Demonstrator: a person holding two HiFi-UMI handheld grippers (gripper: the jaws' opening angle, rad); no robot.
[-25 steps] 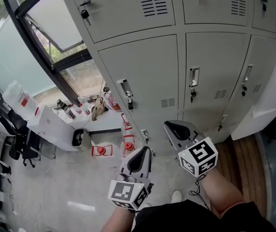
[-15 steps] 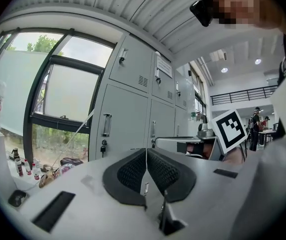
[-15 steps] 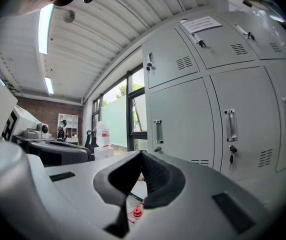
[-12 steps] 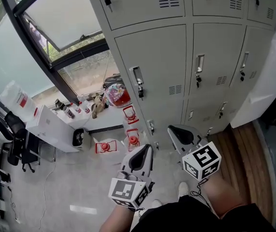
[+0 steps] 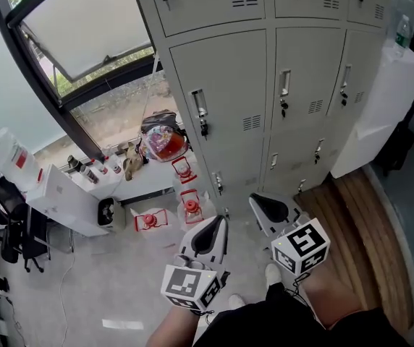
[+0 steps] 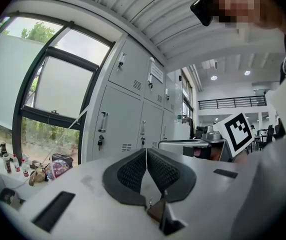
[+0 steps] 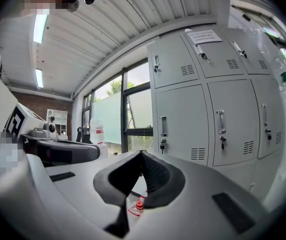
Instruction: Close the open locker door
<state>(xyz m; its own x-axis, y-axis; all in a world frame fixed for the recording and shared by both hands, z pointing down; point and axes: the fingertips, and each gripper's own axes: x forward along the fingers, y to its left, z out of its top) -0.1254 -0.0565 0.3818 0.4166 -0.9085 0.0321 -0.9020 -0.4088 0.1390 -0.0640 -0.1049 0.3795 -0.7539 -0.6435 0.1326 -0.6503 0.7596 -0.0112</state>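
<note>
While both tools hang level out in front of the person, the bank of lockers (image 5: 221, 85) fills the top of the head view: pale grey sheet metal, flat rectangular doors stacked in tiers. Each door has a slim upright chrome handle (image 5: 200, 107) and a little block of louvred vent slots (image 5: 252, 123).

Left tool (image 5: 214, 230), smooth white shell. In its own view the two black ribbed pads (image 6: 130, 171) are pressed edge to edge. It's closed, with nothing between them. Right tool (image 5: 261, 202), same story: dark textured pads (image 7: 155, 176) meet in a sharp peak, shut tight and empty.

Behind each one sits a white cube with black square markers, the left cube (image 5: 190, 288) and the right cube (image 5: 301, 246). Both tools are well short of the lockers and touch nothing.

Now, the door to close. Every locker door in view sits flush in its frame, and which one stands open cannot be told from these views.

Left of the lockers there's a big window with a thick dark frame (image 5: 62, 114), its glass partly frosted. Below it is a low white desk (image 5: 62, 194) carrying a row of small bottles (image 5: 84, 168). A rounded, colourful bag (image 5: 162, 142) is slumped just beside the lockers' corner. Red square-framed objects (image 5: 149, 220) lie on the mottled grey floor (image 5: 98, 280).

Over on the right, a plain white boxy cabinet (image 5: 381, 100) butts against the lockers. A strip of brown wooden planks (image 5: 366, 223) runs along at its foot.
</note>
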